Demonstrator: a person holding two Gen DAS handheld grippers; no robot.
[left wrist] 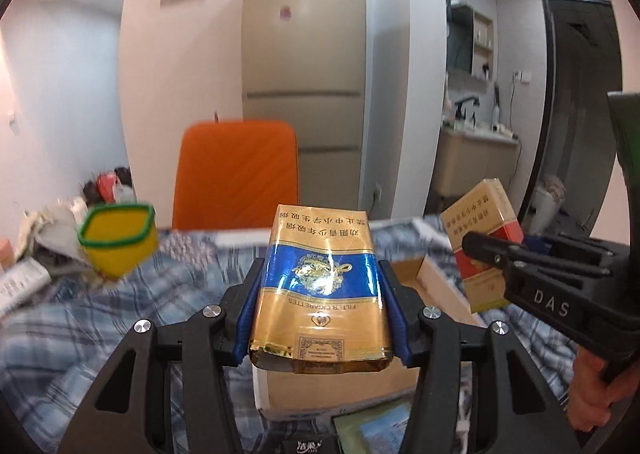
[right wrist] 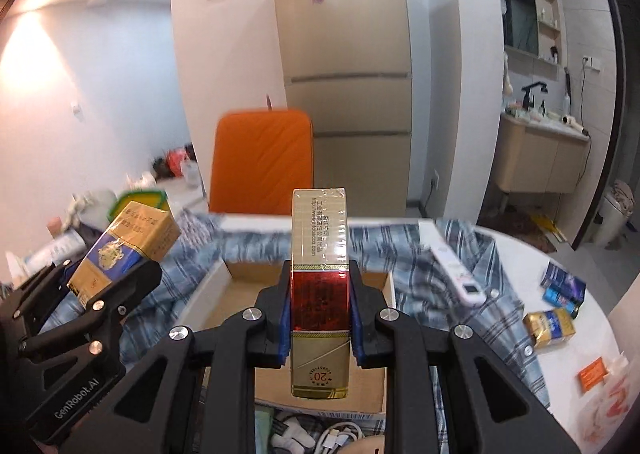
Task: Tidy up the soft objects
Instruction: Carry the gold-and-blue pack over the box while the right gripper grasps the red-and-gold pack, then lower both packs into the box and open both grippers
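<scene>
My left gripper (left wrist: 320,298) is shut on a soft gold-and-blue cigarette pack (left wrist: 320,286), held upright above an open cardboard box (left wrist: 432,286). In the right wrist view this same pack (right wrist: 128,250) shows at the left, in the left gripper (right wrist: 108,286). My right gripper (right wrist: 319,306) is shut on a gold-and-red cigarette pack (right wrist: 319,266), held edge-on above the cardboard box (right wrist: 244,274). That pack (left wrist: 484,238) and the right gripper (left wrist: 496,258) also show at the right in the left wrist view.
A blue plaid cloth (right wrist: 460,254) covers the table. A yellow cup with a green rim (left wrist: 118,240) stands far left. An orange chair back (left wrist: 236,174) is behind. A white remote (right wrist: 460,274) and more packs (right wrist: 550,328) lie right. Cables (right wrist: 332,434) lie below.
</scene>
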